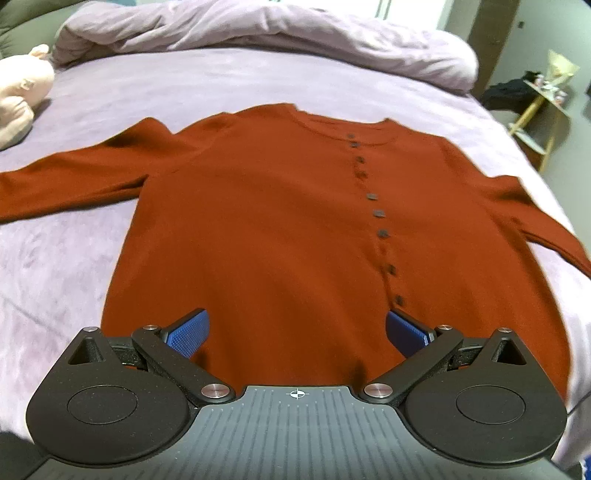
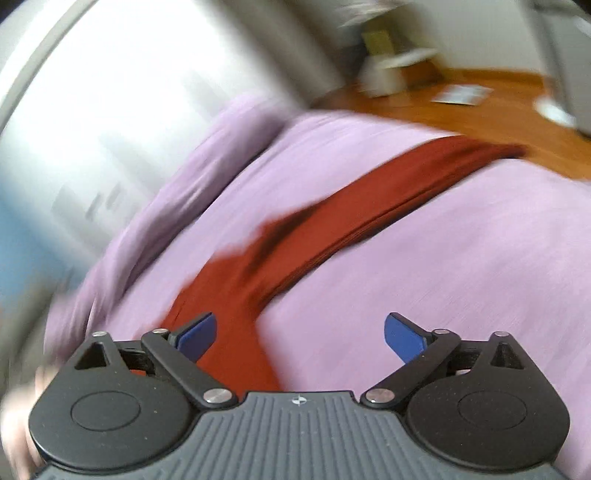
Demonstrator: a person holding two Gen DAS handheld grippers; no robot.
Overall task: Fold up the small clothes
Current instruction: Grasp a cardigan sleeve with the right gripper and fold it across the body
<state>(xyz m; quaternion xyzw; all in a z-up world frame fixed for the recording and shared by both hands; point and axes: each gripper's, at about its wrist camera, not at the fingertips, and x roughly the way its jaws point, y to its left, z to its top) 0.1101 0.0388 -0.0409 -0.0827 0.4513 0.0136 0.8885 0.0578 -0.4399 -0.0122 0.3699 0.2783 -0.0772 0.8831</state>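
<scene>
A rust-red buttoned cardigan (image 1: pixel 280 221) lies flat on the lilac bed sheet (image 1: pixel 66 258), front up, neck at the far side, both sleeves spread out sideways. My left gripper (image 1: pixel 297 334) is open and empty, hovering over the hem at the near edge. In the blurred right wrist view, one red sleeve (image 2: pixel 369 206) runs diagonally across the sheet (image 2: pixel 443 277) towards the bed edge. My right gripper (image 2: pixel 301 338) is open and empty above the sleeve's near end.
A bunched lilac duvet (image 1: pixel 258 29) lies across the far side of the bed. A pink plush toy (image 1: pixel 22 96) sits at the far left. A small wooden side table (image 1: pixel 543 110) stands past the right edge. Wooden floor (image 2: pixel 480 107) with boxes lies beyond the bed.
</scene>
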